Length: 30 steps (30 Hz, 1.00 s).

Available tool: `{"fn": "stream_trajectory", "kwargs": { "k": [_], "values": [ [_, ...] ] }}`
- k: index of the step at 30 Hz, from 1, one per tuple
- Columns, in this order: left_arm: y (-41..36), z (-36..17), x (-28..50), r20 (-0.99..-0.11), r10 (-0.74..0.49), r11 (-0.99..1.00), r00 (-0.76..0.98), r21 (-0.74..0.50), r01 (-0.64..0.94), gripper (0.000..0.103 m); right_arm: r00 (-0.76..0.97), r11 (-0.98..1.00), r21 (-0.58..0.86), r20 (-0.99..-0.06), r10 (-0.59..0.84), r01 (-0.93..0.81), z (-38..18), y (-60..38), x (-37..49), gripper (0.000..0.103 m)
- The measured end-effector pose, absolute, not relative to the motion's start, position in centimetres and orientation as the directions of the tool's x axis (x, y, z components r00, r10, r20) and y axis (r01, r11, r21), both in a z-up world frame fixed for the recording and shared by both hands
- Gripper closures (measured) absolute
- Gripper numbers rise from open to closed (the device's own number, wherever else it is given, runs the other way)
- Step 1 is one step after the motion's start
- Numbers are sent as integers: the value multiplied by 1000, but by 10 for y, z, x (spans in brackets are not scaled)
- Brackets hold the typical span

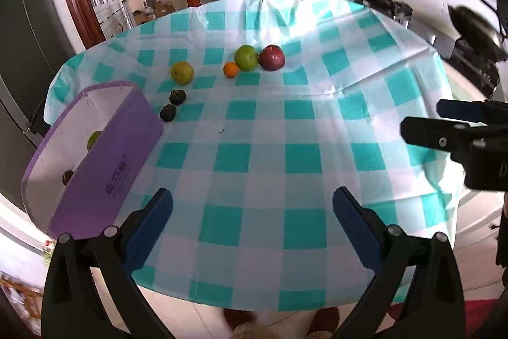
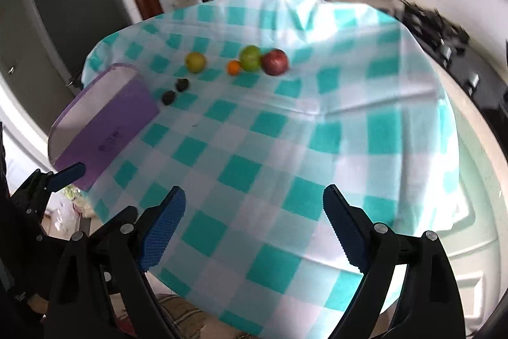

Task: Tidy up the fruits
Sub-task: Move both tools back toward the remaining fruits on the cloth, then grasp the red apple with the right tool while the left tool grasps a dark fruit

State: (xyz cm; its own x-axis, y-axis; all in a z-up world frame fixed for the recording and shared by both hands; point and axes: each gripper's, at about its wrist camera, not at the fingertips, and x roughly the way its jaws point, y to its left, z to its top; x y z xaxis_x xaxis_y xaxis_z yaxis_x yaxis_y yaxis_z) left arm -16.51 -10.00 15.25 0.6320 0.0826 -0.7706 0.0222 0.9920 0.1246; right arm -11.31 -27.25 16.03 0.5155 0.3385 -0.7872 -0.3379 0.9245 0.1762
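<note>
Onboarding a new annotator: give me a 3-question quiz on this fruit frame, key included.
1. True or false: the left gripper is holding a fruit.
2. Which fruit touches the red apple? A) small orange B) large green fruit C) yellow-green fruit
3. How many fruits show inside the purple box in the left wrist view?

Key: 1. False, open and empty. 2. B. 3. Two: one green, one dark.
</note>
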Motion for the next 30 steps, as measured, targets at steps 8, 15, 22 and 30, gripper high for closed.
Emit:
{"fn": "stream_trajectory", "kwargs": {
  "k": [8, 15, 22, 30],
  "values": [
    [-61, 115, -101, -780, 215, 970, 587, 242, -34, 2, 473, 913, 223, -799, 372, -342, 136, -260, -69, 26],
    [-22, 79, -13, -762, 298, 937, 576, 348, -24, 12, 464, 928, 139, -835, 297, -345, 115, -220, 27, 26],
    [11, 51, 67, -734, 389, 878, 557, 478, 16, 12, 449, 925, 2, -874, 187, -381, 68, -163, 143, 26],
    [29, 30, 140, -838, 365, 866, 405, 465, 183, 17, 467, 936, 18, -864, 191, -351, 57, -142, 197, 26]
  ]
}}
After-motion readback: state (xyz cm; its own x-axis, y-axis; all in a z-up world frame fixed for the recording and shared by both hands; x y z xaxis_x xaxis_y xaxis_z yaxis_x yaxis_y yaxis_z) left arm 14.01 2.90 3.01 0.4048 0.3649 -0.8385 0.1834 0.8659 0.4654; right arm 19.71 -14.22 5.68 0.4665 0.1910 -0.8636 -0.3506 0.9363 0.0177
